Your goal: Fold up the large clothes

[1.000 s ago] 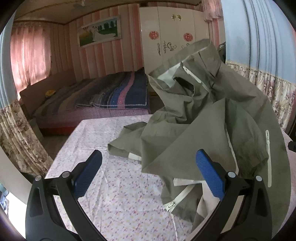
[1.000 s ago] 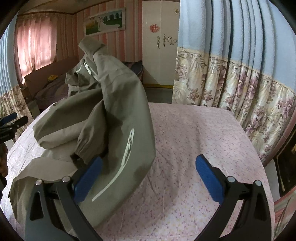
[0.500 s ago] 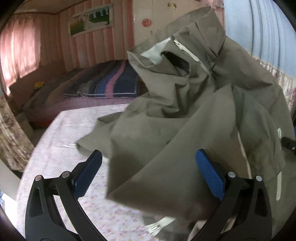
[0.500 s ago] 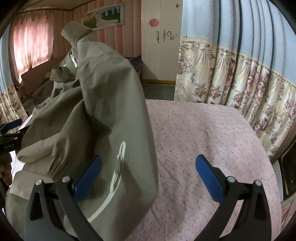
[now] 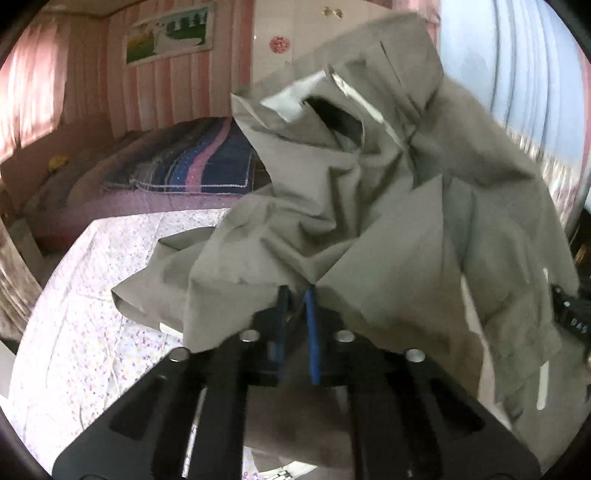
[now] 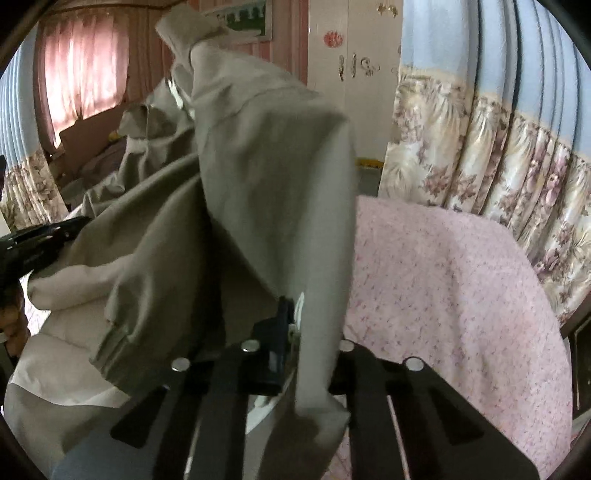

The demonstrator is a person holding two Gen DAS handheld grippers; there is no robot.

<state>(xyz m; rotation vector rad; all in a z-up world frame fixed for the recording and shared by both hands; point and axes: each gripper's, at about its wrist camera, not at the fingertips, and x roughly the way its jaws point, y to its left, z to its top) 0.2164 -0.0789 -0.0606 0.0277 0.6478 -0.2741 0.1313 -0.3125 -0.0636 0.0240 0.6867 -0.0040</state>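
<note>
- One second ago both of your grippers were wide open in front of the jacket [image 5: 369, 229]; now the left gripper [image 5: 297, 295] has closed its fingers on a fold of the cloth, and the right gripper [image 6: 295, 306] has closed on another part, near a white zipper strip.
- In my judgement this means the grasp step is done, and you can now lift and spread the jacket to find its shape before any fold.
- The jacket is bunched in a tall heap on the table [image 6: 461, 280], which has a flowered cover. It rises between your two grippers, and its lower parts lie on the table.
- Its collar end [image 6: 173, 26] points up and away from you. So the long axis stands almost upright now, leaning to the far side, not flat along the table.
- Which part each gripper holds, hem or sleeve, I cannot tell.
</note>
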